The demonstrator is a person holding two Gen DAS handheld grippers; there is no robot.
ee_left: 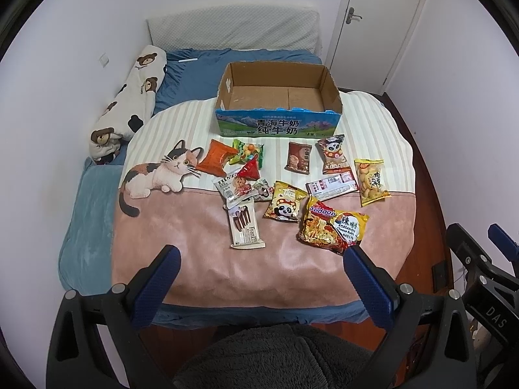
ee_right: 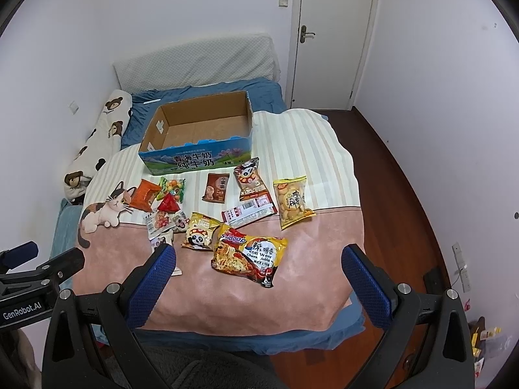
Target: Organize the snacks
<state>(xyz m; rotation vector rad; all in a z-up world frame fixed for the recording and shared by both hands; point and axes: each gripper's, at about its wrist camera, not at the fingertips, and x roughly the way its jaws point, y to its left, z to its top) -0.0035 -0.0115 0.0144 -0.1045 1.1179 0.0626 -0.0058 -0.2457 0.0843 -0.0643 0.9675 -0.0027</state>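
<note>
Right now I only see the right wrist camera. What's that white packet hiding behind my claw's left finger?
Observer: A Franzzi wafer pack, lying flat on the pink blanket.
Operator: Is anything touching it?
Observer: Its far end meets the cookie packet; the rest lies clear.
Operator: Is my other claw open?
Observer: Yes, the left claw is spread wide, with nothing between its pads.
</note>
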